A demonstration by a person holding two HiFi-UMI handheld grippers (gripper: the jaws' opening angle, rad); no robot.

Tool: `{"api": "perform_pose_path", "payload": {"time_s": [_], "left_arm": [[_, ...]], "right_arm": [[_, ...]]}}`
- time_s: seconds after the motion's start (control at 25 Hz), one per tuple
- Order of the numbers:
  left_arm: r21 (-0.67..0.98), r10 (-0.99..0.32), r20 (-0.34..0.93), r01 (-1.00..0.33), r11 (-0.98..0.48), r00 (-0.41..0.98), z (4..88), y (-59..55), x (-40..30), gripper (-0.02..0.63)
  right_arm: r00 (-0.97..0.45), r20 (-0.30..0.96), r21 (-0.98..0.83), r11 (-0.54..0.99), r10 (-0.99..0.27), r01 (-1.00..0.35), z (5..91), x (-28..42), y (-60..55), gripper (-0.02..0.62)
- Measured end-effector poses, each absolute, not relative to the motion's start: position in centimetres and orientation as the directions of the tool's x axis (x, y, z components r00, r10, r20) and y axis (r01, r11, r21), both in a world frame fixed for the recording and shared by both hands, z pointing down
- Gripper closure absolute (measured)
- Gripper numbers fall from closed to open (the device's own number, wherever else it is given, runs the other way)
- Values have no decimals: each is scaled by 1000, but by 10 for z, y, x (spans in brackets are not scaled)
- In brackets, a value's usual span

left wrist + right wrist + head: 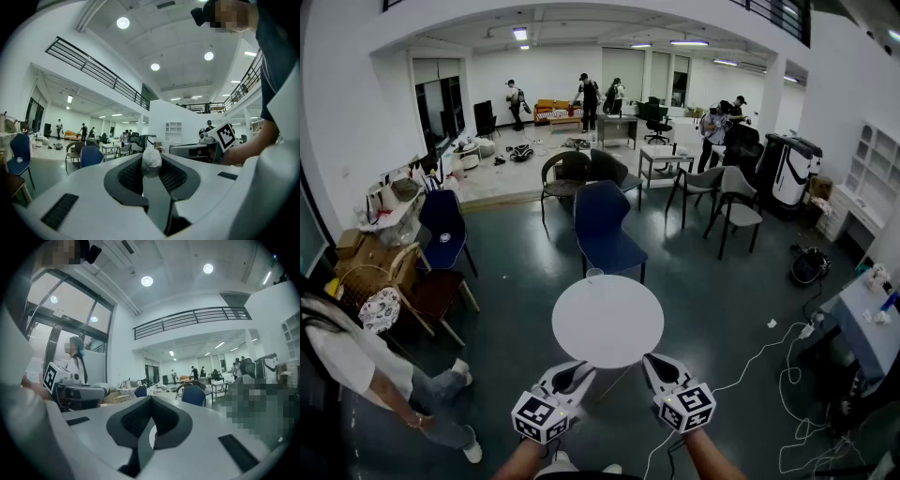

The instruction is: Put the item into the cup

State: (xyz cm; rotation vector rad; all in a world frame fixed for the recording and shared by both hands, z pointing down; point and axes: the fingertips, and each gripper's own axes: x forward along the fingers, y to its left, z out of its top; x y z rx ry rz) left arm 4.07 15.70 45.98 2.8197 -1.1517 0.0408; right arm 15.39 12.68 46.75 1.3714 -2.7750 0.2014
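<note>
One table (607,330), seemingly one cup (594,275); left tongs (151,171) pinch one wad (151,159), right tongs (150,402) closed.

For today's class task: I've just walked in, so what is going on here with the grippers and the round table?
A person holds a gripper in each hand, just short of a round white table. The left gripper is shut on a small white crumpled wad. The right gripper is shut with nothing in it. A clear cup stands at the table's far edge, and the wad is not yet in it.
</note>
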Motion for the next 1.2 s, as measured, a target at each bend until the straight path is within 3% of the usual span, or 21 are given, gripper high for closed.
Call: {"api": "perform_pose_path", "payload": {"time_s": [1.2], "left_arm": [[105,-726,95,-732,-674,682,469,179,48,517]], "right_arm": [[-626,69,-162,611,-776,-775,478,177,148,578]]}}
